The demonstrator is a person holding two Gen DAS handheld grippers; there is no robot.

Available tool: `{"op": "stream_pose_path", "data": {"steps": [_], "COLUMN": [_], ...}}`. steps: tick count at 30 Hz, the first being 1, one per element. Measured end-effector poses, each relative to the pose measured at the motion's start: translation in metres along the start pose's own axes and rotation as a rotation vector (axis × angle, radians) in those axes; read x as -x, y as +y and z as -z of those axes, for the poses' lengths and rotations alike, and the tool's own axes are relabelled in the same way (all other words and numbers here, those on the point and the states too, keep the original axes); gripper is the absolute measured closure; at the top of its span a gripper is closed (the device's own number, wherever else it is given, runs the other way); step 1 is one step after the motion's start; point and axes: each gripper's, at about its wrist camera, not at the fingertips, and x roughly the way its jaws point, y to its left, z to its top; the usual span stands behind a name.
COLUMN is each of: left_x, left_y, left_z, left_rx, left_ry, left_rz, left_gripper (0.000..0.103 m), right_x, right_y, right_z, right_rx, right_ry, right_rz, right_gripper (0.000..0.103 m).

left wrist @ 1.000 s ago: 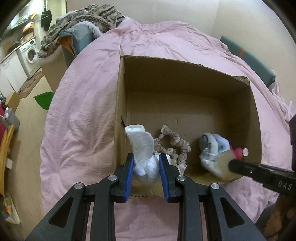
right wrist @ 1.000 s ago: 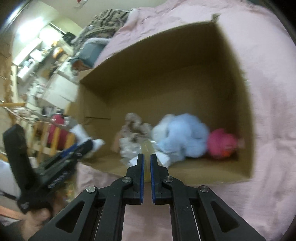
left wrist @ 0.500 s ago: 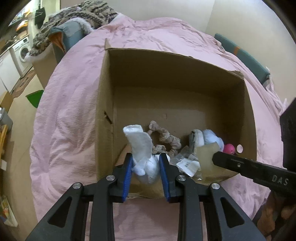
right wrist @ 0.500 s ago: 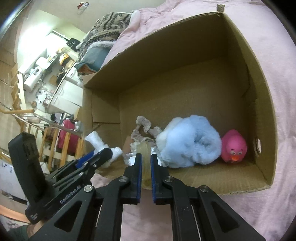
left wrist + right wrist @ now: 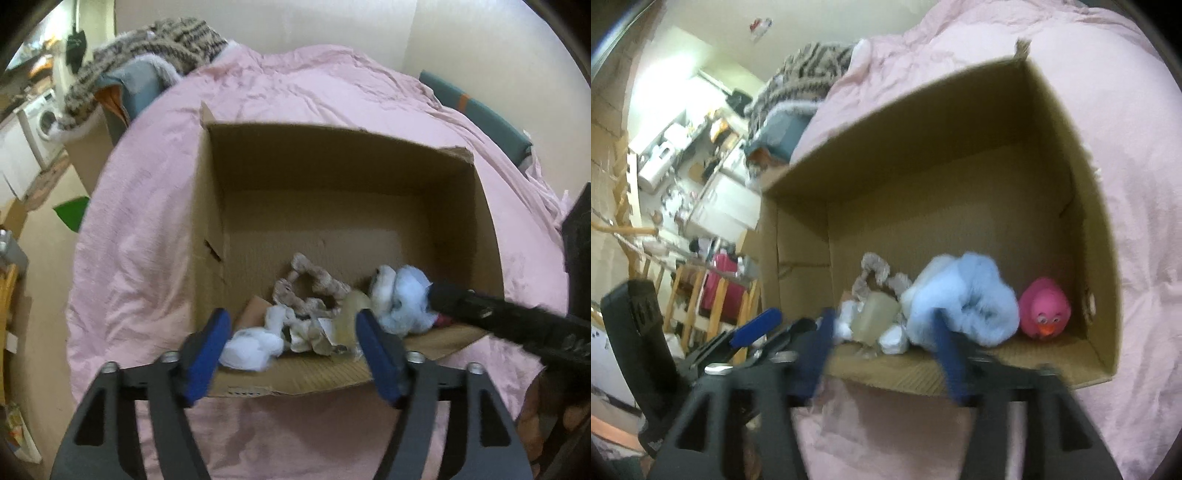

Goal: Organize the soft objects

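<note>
An open cardboard box (image 5: 332,155) (image 5: 960,155) stands on the pink bed. Inside, at its near edge, lie a white sock (image 5: 251,345), a beige scrunchie (image 5: 314,284) (image 5: 875,269), a pale translucent soft block (image 5: 352,314) (image 5: 873,315), a light blue fluffy bundle (image 5: 402,299) (image 5: 964,302) and a pink rubber duck (image 5: 1045,312). My left gripper (image 5: 295,350) is open and empty over the box's near edge, above the sock. My right gripper (image 5: 882,350) is open and empty at the same edge, near the block; it shows in the left wrist view (image 5: 498,314).
The pink bedcover (image 5: 147,240) surrounds the box. A pile of patterned blankets and cushions (image 5: 147,62) lies at the bed's far left. A washing machine (image 5: 44,122) and cluttered furniture (image 5: 683,166) stand beyond the bed's left side.
Both grippers have opened. The left one let go of the white sock and the right one let go of the pale block; both now lie inside the box.
</note>
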Motion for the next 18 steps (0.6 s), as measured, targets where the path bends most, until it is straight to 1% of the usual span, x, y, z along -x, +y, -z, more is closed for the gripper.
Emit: {"op": "stream_pose_path", "data": {"steps": [1,4,6,8,9,11,14,15,16,18], "left_x": [0.002,0.003,0.006,0.009,0.011,0.015,0.022,0.025,0.027,0.032], "left_y": [0.0,0.001,0.003,0.006,0.008,0.011,0.015,0.016,0.016,0.015], "left_z": [0.0,-0.002,-0.003,-0.003,-0.002,-0.003,-0.004,-0.003,-0.004,-0.002], "left_rx": [-0.001,0.006,0.019,0.03,0.035,0.045,0.066,0.07,0.07,0.066], "left_ry": [-0.007,-0.014,-0.021,-0.032,-0.041,-0.055,-0.083,-0.093,-0.099,-0.115], "left_rz": [-0.001,-0.009,-0.02,-0.026,-0.039,-0.057,-0.045,-0.047,-0.049,-0.058], "left_gripper": [0.032,0.032,0.032,0.032,0.032,0.032,0.032,0.028,0.022,0.021], "right_x": [0.004,0.008,0.01,0.014,0.016,0.019,0.028,0.031,0.034,0.039], "right_y": [-0.001,-0.001,0.002,0.007,0.01,0.016,0.022,0.024,0.025,0.027], "right_z": [-0.001,-0.003,-0.003,-0.002,-0.002,-0.001,0.003,0.004,0.004,0.006], "right_rx": [-0.006,0.01,0.028,0.065,0.081,0.118,0.153,0.16,0.165,0.174], "right_ry": [-0.025,-0.038,-0.053,-0.085,-0.093,-0.113,-0.149,-0.158,-0.168,-0.188], "right_rz": [0.004,0.035,0.077,0.101,0.112,0.146,0.169,0.179,0.186,0.201], "right_gripper": [0.036,0.034,0.028,0.02,0.018,0.003,0.001,0.001,0.0,0.0]}}
